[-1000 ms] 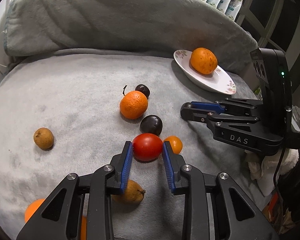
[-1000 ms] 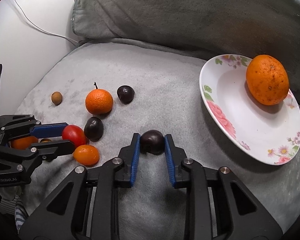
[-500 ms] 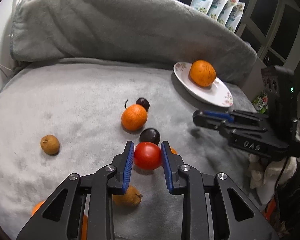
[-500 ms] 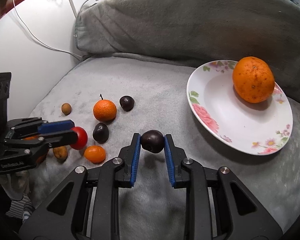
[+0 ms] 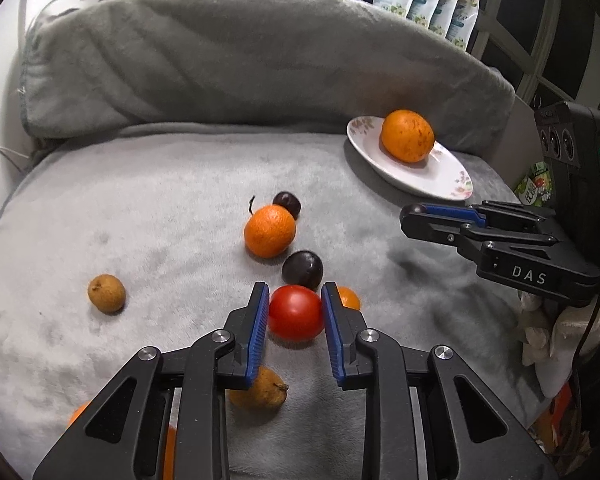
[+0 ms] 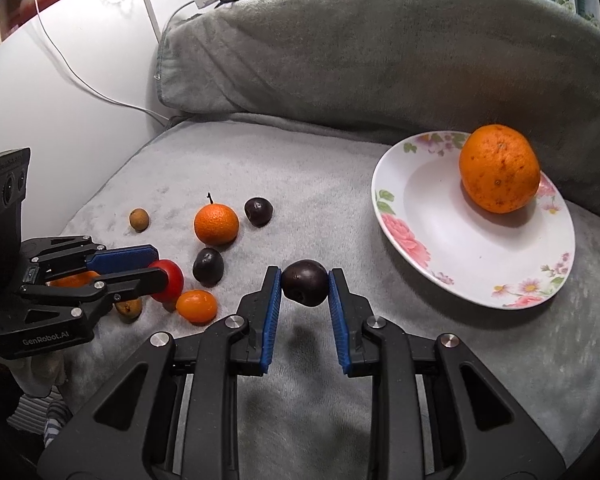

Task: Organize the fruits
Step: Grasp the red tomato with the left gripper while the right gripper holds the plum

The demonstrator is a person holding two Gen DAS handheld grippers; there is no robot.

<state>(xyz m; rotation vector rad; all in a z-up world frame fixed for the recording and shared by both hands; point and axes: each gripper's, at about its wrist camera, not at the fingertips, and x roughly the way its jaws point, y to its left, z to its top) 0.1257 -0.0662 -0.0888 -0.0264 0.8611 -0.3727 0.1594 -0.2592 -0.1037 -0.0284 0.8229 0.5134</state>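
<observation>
Black left hand-held gripper (image 5: 294, 312) and right hand-held gripper (image 6: 304, 288), blue ribbed pads, silver screws, "DAS" and "GenRobot.AI" lettering

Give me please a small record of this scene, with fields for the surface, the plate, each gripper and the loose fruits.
surface: grey blanket
plate: floral plate holding one large orange
left gripper: jaws shut on red tomato
right gripper: jaws shut on dark plum, lifted above the blanket
loose fruits: mandarin, two dark plums, small orange fruit, brown fruits

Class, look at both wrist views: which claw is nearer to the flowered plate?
Right. The right claw hangs just left of the flowered plate; the left claw is farther back among the loose fruit.
</observation>
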